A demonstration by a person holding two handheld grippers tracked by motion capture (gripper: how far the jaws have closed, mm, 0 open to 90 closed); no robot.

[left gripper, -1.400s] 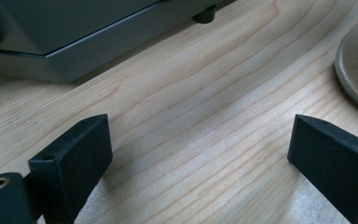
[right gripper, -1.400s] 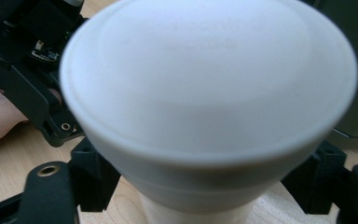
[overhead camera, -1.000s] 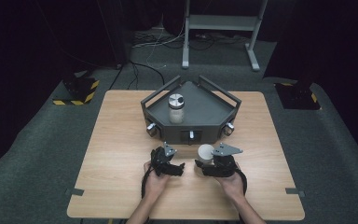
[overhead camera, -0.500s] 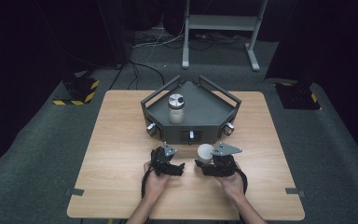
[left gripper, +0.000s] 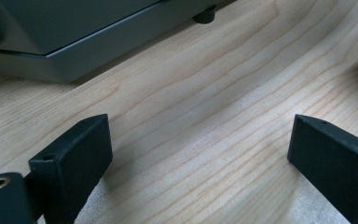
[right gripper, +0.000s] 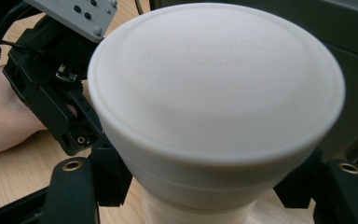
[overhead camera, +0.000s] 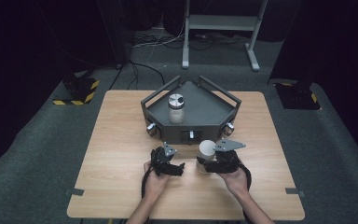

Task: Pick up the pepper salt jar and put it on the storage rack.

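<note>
Left of the white bottle: my left claw [overhead camera: 179, 168] rests on the desk [overhead camera: 121, 140], jaws spread wide with bare wood between them, holding nothing.
White bottle: it [overhead camera: 207, 154] stands upright on the desk just in front of the grey tray [overhead camera: 161, 95], long axis vertical, broad white cap [right gripper: 214, 79] on top.
Right of the white bottle: my right claw [overhead camera: 200, 166] comes at it from the right and is clamped on the bottle's body just under the cap, one jaw on each side.
Nearer hand: the right one has the grip; the left claw lies just beside the bottle, its open jaws pointing toward it.
Behind the white bottle: a clear jar [overhead camera: 176, 108] with a metal lid stands in the tray, well apart.
Next move, I judge: the cap's vertical axis decides it, so my left claw should come onto the cap.
Writing: faint raised marks on the cap, too soft for me to read; no label or brand I can make out.
</note>
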